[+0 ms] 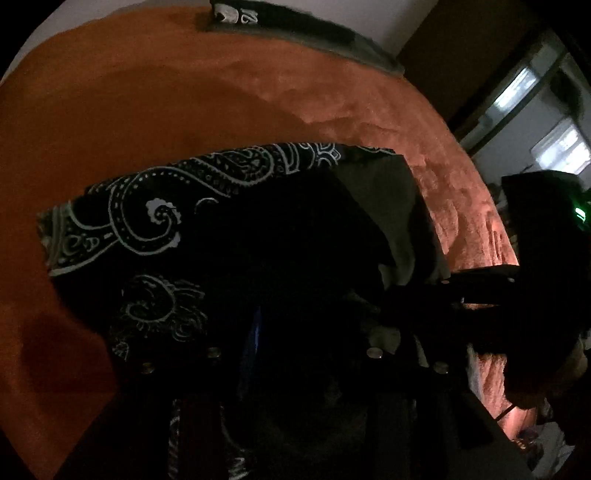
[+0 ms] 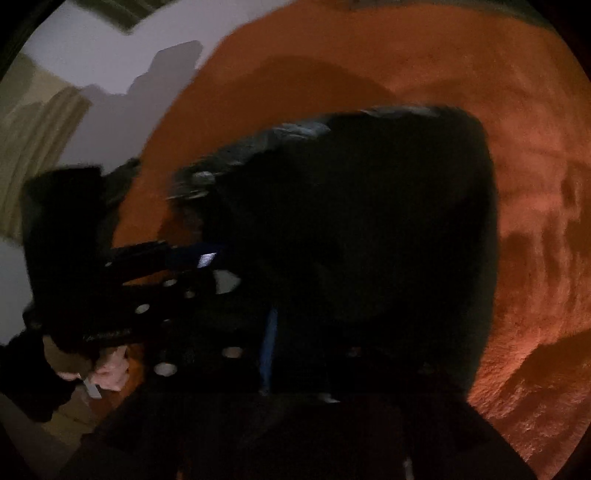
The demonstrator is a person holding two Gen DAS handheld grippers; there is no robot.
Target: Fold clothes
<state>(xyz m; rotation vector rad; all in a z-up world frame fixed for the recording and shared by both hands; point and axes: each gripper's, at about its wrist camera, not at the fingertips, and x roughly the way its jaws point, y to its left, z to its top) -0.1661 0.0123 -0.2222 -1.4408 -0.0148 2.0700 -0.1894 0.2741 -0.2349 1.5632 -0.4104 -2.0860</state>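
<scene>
Black paisley cloth lay on orange blanket, folded pile at 12 o'clock. Left gripper too dark, grip unclear; right gripper clenched, whether on cloth, cannot tell.

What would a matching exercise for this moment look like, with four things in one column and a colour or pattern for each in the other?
Things:
1. garment
2. blanket
3. wall
4. light on the right gripper

Colours or patterns:
A. plain orange
B. green
C. black with a white paisley print
D. pale, whitish

Pairs: 1-C, 2-A, 3-D, 4-B
</scene>
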